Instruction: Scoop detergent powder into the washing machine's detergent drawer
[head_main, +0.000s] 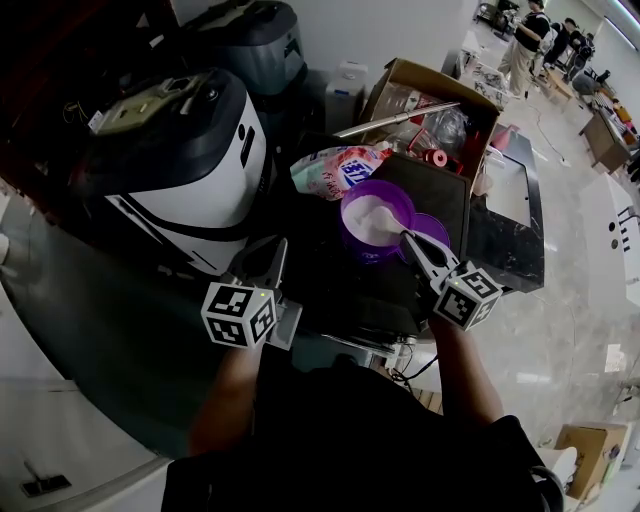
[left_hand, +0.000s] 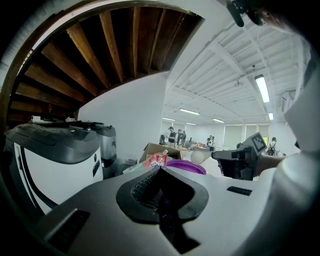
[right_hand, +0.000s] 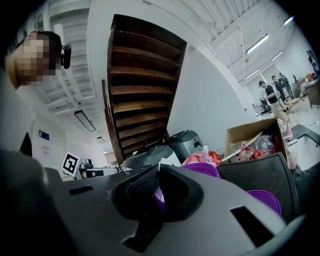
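Note:
A purple bowl (head_main: 372, 222) of white detergent powder stands on a black top (head_main: 445, 195), with a purple lid (head_main: 432, 230) beside it and a pink-and-blue detergent bag (head_main: 340, 168) behind. My right gripper (head_main: 410, 241) is at the bowl's near rim. Its jaws are shut on a purple piece (right_hand: 158, 196) that looks like a scoop handle; the scoop's cup is hidden. My left gripper (head_main: 268, 262) is shut and holds nothing, to the left of the bowl (left_hand: 186, 166) and in front of the white and black washing machine (head_main: 180, 150). I cannot make out the machine's drawer.
An open cardboard box (head_main: 432, 98) of clutter stands behind the bowl. A second grey appliance (head_main: 255, 40) stands at the back. A dark bench (head_main: 515, 235) lies to the right. People (head_main: 535, 35) stand far off. Another carton (head_main: 590, 450) sits on the floor at the lower right.

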